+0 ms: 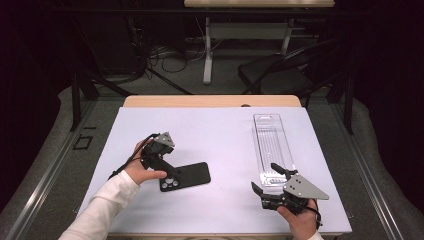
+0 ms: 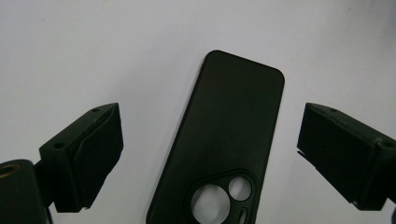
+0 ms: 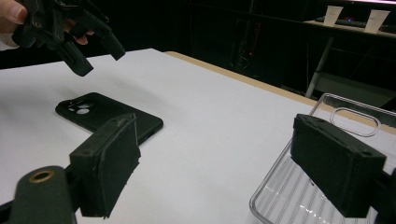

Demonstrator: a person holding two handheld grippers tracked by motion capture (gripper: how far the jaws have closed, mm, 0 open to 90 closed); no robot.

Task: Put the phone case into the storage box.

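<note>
A black phone case (image 1: 185,176) lies flat on the white table (image 1: 220,135), camera cut-outs toward the near left. My left gripper (image 1: 171,169) hovers just above its cut-out end, tilted down and open. In the left gripper view the case (image 2: 229,135) lies between the spread jaws of that gripper (image 2: 211,116), apart from both pads. A long clear plastic package (image 1: 271,145) lies at the right. My right gripper (image 1: 265,178) stands open at its near end. The right gripper view shows the package (image 3: 280,198), the case (image 3: 107,114) and the left gripper (image 3: 77,39) beyond my right gripper (image 3: 215,133).
The table's wooden far edge (image 1: 212,101) runs along the back. Behind it on the floor stand a black chair (image 1: 280,72), a desk leg (image 1: 207,55) and loose cables (image 1: 165,55). Bare white surface lies between the case and the package.
</note>
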